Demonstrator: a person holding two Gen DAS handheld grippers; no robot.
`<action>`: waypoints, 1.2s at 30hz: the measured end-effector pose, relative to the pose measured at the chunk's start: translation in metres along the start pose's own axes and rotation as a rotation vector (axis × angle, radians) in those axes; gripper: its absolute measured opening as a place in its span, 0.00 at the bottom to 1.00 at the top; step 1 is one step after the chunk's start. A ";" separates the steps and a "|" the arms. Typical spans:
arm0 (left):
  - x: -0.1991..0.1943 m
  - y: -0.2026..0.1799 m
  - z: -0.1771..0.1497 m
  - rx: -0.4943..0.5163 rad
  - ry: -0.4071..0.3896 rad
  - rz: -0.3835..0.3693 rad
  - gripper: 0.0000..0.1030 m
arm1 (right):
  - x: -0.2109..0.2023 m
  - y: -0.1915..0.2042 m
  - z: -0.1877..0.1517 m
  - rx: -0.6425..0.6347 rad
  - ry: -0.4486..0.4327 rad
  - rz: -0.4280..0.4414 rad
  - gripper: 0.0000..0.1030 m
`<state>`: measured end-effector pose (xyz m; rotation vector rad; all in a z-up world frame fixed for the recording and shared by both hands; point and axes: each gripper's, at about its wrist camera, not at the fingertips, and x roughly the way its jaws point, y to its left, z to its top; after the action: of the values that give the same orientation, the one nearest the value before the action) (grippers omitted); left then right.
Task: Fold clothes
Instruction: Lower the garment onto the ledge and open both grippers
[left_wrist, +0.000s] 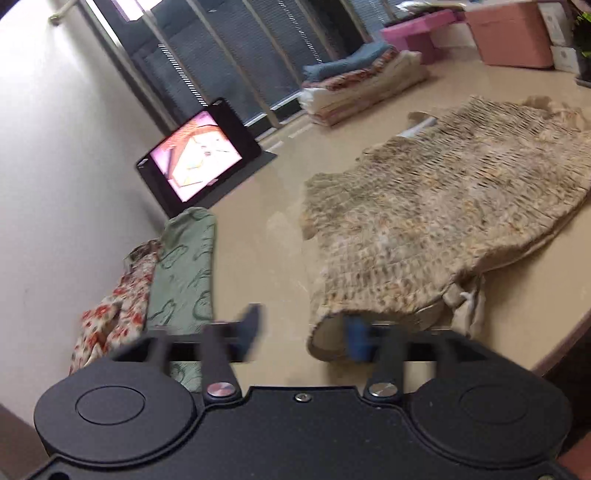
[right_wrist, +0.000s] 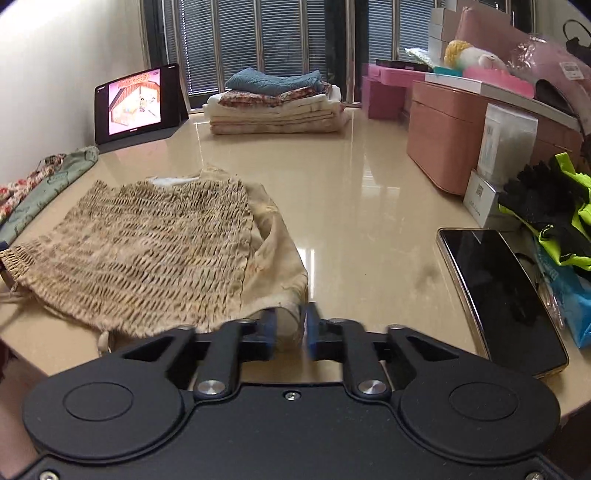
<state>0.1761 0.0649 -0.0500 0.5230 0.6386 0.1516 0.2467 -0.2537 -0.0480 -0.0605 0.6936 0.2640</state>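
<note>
Two grippers at near edge of beige table (right_wrist: 369, 192). Smocked tan garment (right_wrist: 147, 251) lies flat on table, near side of tablet (right_wrist: 138, 103); long axis runs across right wrist view, plain cream end toward right gripper (right_wrist: 290, 326). Right gripper: jaws narrowly parted around cream hem, clamping not certain. Left gripper (left_wrist: 303, 328): jaws wide apart, one blue pad at garment's near opening, other over bare table. Folded stack (right_wrist: 277, 107) just right of tablet; green cloth (left_wrist: 184, 273) in front of tablet; phone (right_wrist: 502, 295) far right
</note>
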 end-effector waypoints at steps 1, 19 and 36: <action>-0.001 0.002 -0.001 -0.009 -0.006 0.002 0.62 | -0.001 0.003 -0.001 -0.027 -0.004 -0.007 0.33; 0.004 0.009 -0.003 -0.077 -0.013 -0.031 0.62 | 0.010 0.069 0.016 -0.507 -0.004 -0.142 0.02; -0.005 -0.005 -0.001 -0.063 -0.080 -0.042 0.62 | -0.005 -0.034 -0.012 0.407 -0.109 0.130 0.12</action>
<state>0.1713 0.0599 -0.0503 0.4528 0.5646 0.1105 0.2450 -0.2894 -0.0551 0.3859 0.6320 0.2445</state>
